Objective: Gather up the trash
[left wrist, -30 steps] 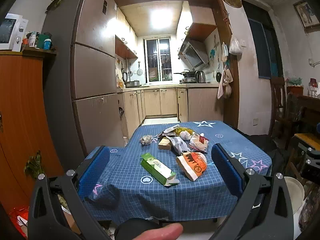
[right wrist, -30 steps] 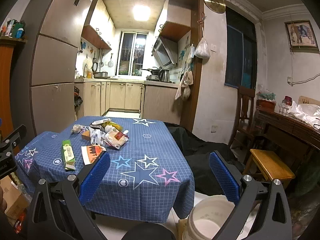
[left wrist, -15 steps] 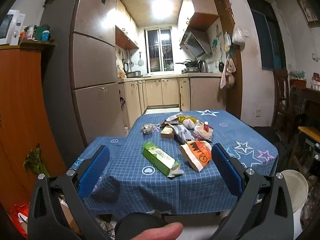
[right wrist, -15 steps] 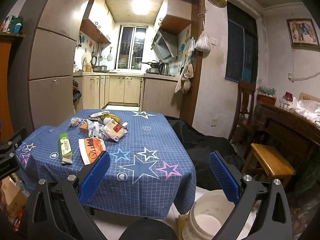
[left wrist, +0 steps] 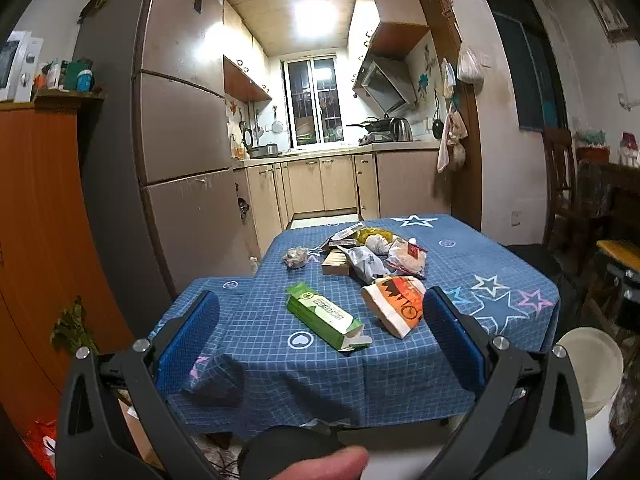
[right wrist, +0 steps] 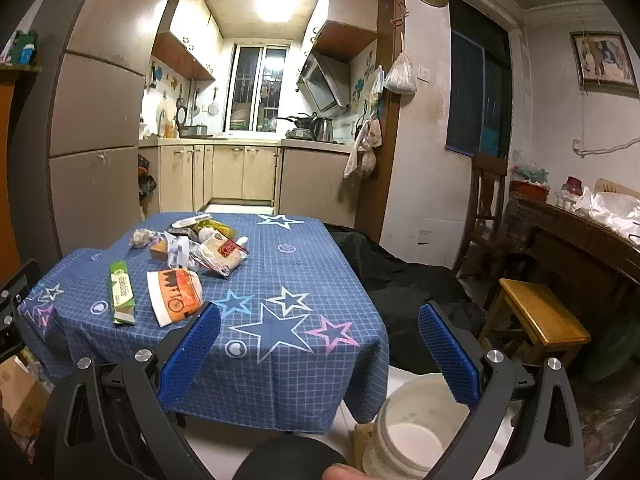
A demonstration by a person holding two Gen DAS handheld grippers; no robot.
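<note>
Trash lies on a table under a blue star-print cloth (left wrist: 472, 248) (right wrist: 304, 264): a green carton (left wrist: 324, 316) (right wrist: 121, 292), an orange-and-white paper bag (left wrist: 400, 306) (right wrist: 174, 294), and a pile of wrappers and a small box (left wrist: 368, 252) (right wrist: 200, 246) behind them. A white bucket (left wrist: 592, 368) (right wrist: 416, 432) stands on the floor by the table's near right corner. My left gripper (left wrist: 320, 332) is open in front of the table's near edge, framing the carton and bag. My right gripper (right wrist: 318, 344) is open near the table's right corner, above the bucket. Both hold nothing.
A tall fridge (left wrist: 180, 160) and an orange cabinet (left wrist: 36, 240) stand to the left. The kitchen (right wrist: 240, 160) lies behind the table. A black heap (right wrist: 392, 276), a wooden stool (right wrist: 536, 312), a chair (right wrist: 484, 208) and a dark sideboard (right wrist: 580, 232) fill the right side.
Both grippers have moved closer to the table and tipped slightly down; the trash and bucket look larger. Nothing on the table has moved, and both stay open.
</note>
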